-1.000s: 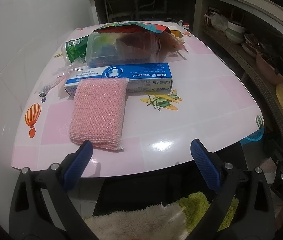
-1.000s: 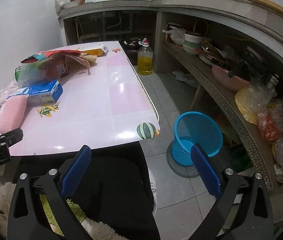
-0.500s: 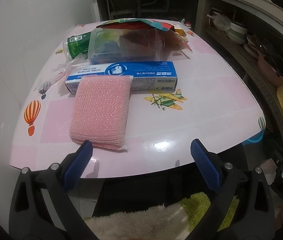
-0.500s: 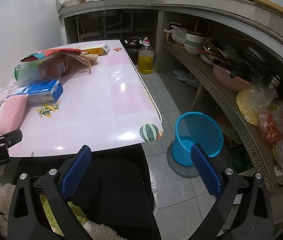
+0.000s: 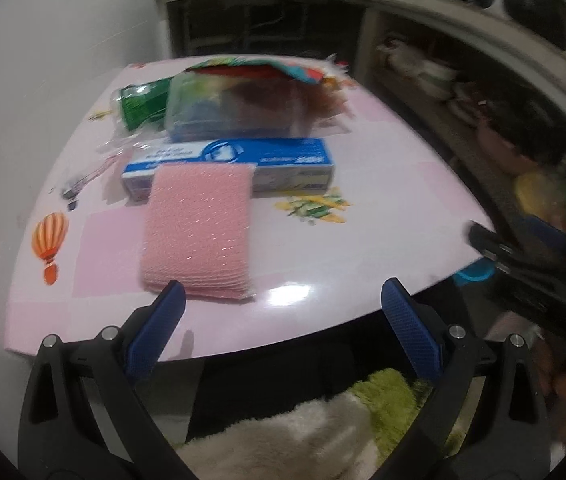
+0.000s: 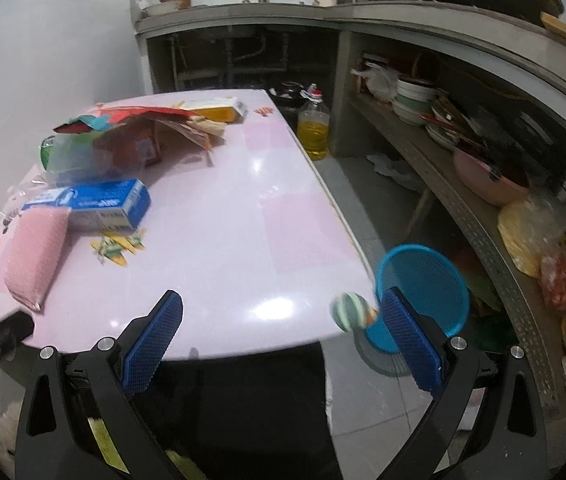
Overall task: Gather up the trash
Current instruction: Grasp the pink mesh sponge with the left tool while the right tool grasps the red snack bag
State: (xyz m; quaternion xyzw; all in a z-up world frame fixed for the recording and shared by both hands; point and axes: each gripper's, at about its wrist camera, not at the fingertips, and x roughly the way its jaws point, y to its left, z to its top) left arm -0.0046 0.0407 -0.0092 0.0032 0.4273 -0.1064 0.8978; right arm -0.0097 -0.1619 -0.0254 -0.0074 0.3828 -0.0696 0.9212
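— Moved closer over the last second: both grippers now past the near edge of the table (image 6: 243, 240), with the right gripper (image 5: 523, 256) newly showing at the right of the left view. Both views blurred.

— Still empty?

— Yes. Left gripper (image 5: 279, 308) spread wide, gripping nothing, hovering over the near edge. Right gripper (image 6: 283, 320) equally wide, nothing between the pads, near the table's near right corner, above the blue basket (image 6: 423, 292) on the floor.

— Trash where?

— Bunched at the left side of the table. Pink sponge (image 5: 199, 236) closest, toward the near left corner, its far end resting on the blue box (image 5: 235, 164). Behind that, a clear plastic bag (image 5: 235, 112) and a green packet (image 5: 143, 104) toward the far left; colourful wrappers (image 6: 123, 120) on top.

— Handling?

— Sponge probably light and soft, squashing under the pads; best pinched across the narrow width at the near end, just ahead of the left pad (image 5: 155, 332). Box likely stiff, light cardboard, held across the short sides. Bag probably slippery and crumply.

— Pose?

— Both pointed forward and slightly down, level, side by side.
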